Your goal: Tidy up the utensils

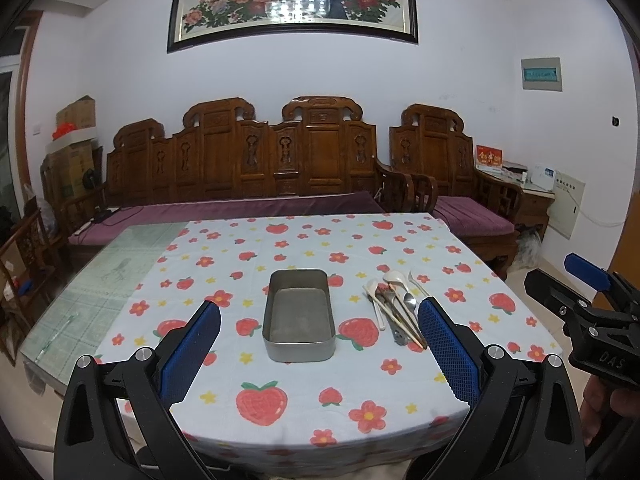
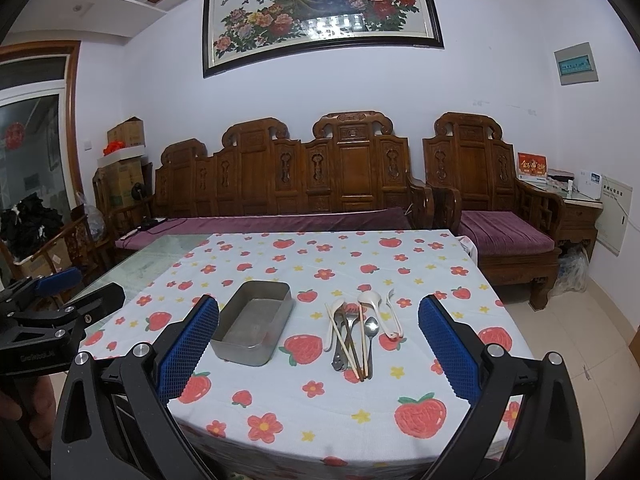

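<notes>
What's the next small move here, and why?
Probably bring the right claw down onto the pile of spoons, fork and chopsticks. Both claws are open and hold nothing, the rectangular metal tin is empty, and the pile lies on the tin's right, nearer the right claw than the left claw.

"DAS" on the right gripper [image 1: 592, 280] body; other lettering too blurred to read.

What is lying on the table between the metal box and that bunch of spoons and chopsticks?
Nothing but tablecloth. In the right wrist view the stretch between the metal box and the utensils shows only printed strawberries and flowers.
</notes>
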`<state>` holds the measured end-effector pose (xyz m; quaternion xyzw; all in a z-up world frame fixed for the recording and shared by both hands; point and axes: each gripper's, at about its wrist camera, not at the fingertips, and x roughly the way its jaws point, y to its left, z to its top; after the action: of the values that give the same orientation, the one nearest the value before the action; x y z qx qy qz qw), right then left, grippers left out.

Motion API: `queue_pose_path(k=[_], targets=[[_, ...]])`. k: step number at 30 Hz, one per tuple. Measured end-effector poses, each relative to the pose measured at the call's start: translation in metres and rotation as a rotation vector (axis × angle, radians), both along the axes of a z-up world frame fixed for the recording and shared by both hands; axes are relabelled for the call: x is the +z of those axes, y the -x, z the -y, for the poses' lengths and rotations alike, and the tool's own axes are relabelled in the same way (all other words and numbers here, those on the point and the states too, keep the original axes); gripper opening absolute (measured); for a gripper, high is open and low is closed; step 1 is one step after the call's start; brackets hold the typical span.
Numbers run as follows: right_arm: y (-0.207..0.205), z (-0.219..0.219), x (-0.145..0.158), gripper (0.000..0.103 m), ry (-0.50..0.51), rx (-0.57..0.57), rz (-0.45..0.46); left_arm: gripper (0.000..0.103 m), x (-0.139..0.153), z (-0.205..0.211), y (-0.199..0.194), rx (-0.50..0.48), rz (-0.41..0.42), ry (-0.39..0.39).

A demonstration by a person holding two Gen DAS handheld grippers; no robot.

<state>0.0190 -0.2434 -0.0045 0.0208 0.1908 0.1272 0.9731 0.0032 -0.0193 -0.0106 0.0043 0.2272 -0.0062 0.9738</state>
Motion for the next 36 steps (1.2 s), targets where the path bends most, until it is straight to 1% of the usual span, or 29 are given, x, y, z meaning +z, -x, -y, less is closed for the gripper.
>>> queue_pose_path(k=[7, 14, 21, 22, 24, 26, 30, 32, 33, 36], targets=[[-0.005, -0.002, -0.003, 0.1, 0.001, -0.003, -0.008, 0.096, 0.003, 0.001, 0.0, -0.013, -0.016, 0.0], [-0.026, 0.005, -0.018, 0.1, 0.019, 0.002, -0.017, 0.095, -0.014, 0.002, -0.021, -0.06, -0.058, 0.0], [-0.067, 0.024, -0.048, 0.084, 0.012, 0.001, -0.066, 0.095, -0.043, 0.013, -0.056, -0.115, -0.117, -0.017], [-0.071, 0.026, -0.051, 0.079, 0.014, 0.002, -0.071, 0.095, -0.047, 0.014, -0.061, -0.12, -0.129, -0.02], [-0.085, 0.03, -0.06, 0.072, 0.016, 0.008, -0.09, 0.095, -0.054, 0.017, -0.07, -0.132, -0.142, -0.019], [-0.095, 0.034, -0.067, 0.068, 0.012, 0.014, -0.101, 0.095, -0.06, 0.019, -0.081, -0.147, -0.157, -0.012], [-0.125, 0.038, -0.086, 0.055, 0.009, 0.04, -0.141, 0.095, -0.073, 0.022, -0.101, -0.167, -0.183, -0.01], [-0.136, 0.039, -0.095, 0.052, 0.012, 0.046, -0.158, 0.095, -0.081, 0.024, -0.113, -0.18, -0.202, -0.007], [-0.144, 0.04, -0.101, 0.048, 0.01, 0.056, -0.172, 0.095, -0.084, 0.025, -0.117, -0.185, -0.208, -0.005], [-0.162, 0.036, -0.119, 0.043, 0.0, 0.09, -0.215, 0.091, -0.095, 0.027, -0.132, -0.194, -0.242, -0.005]])
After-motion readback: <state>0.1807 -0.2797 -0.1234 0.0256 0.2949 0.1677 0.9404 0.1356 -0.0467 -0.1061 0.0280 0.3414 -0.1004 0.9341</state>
